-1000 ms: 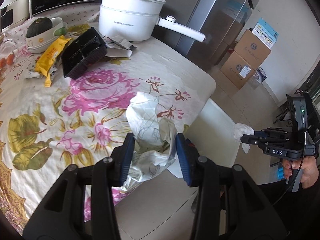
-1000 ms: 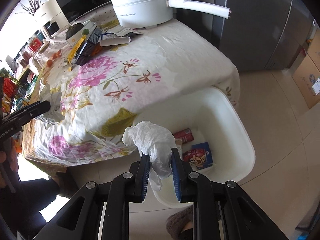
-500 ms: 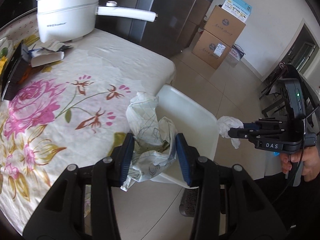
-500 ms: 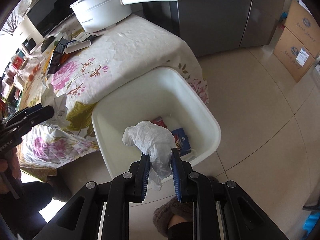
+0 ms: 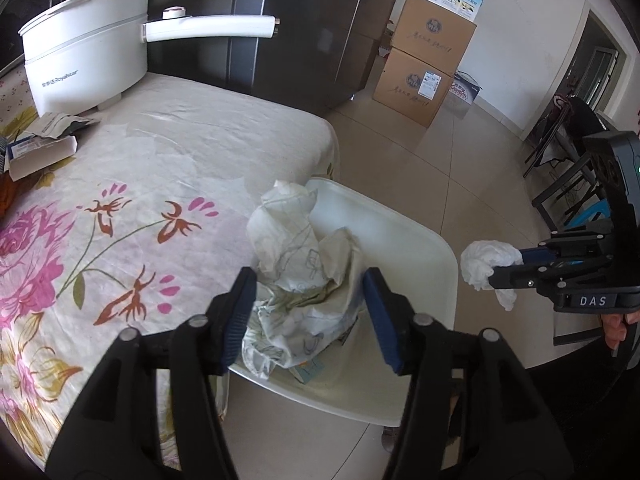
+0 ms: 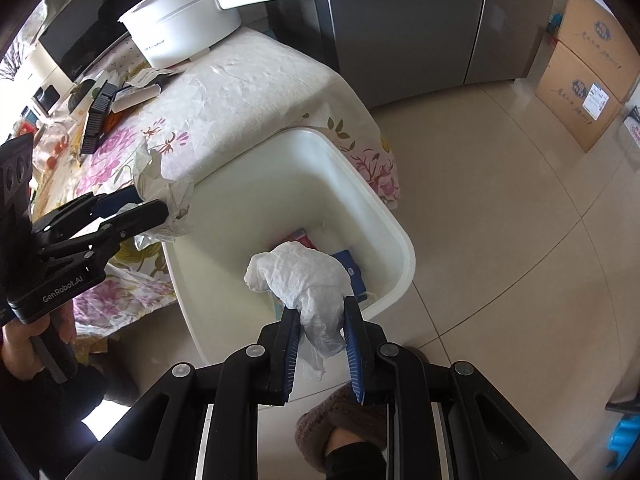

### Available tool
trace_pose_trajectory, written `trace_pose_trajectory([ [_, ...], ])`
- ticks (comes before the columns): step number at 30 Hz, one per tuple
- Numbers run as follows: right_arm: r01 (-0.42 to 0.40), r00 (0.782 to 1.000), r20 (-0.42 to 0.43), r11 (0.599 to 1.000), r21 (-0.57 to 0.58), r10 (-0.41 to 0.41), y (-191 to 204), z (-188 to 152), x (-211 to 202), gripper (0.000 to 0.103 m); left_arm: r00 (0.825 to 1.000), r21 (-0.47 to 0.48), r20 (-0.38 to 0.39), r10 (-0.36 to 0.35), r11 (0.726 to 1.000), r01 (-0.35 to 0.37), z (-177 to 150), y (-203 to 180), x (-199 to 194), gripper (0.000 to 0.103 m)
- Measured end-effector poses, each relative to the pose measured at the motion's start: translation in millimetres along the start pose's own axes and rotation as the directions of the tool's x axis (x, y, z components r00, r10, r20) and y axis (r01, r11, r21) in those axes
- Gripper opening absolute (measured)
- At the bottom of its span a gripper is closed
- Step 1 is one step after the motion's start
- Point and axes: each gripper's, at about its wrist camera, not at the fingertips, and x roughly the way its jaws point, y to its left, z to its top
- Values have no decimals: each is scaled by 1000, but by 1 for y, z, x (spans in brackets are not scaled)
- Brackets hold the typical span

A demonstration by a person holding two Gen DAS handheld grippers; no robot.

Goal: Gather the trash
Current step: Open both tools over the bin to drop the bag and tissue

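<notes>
Claws are pictured clenched on trash over a white bin: the right claw (image 6: 322, 350) is clamped on a crumpled white tissue (image 6: 306, 280), and the left claw (image 5: 310, 316) is closed on a larger wad of printed wrapping paper (image 5: 304, 276). Both loads are held in the air, neither touching the bin (image 6: 404, 248) that stands on the floor just beside the bench (image 5: 168, 168).

The tissue is seen above the bin's near half, yet its loose tail hangs below the claw close to the near rim; a release from there could be expected to drop it on the rim or onto the tiles, where a slippered foot (image 6: 340, 428) is also placed. The paper wad is carried over the bin's bench-side edge, and part of it overhangs the flowered cloth, so an early release may leave it draped on the rim or back on the bench. A light wad could also cling to a pad and fail to fall.

Inside the bin, red and blue packets (image 6: 352, 268) are already lying. Farther off, more litter (image 6: 136, 90) is left by the white pot (image 5: 84, 52), whose long handle juts over the bench edge and could be knocked on a return reach. Stacked cartons (image 5: 428, 64) are visible beyond.
</notes>
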Motion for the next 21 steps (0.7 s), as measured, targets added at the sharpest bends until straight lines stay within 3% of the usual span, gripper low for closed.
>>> trace_pose_trajectory([
  [2,0,1000,-2,1000,4,0,-1,0,0,23,1000,-17,15,16,1000,-16,0,4,-3,80],
  [8,6,1000,-4,1000,6,-6,0,2,2,23,997,-32,-3,75,997,-75,-3,12,-8,94],
  [21,9,1000,4,1000,-15,-9,21,13,4,23,989,-58,-42,145,987,-148,-21,39,-44,98],
])
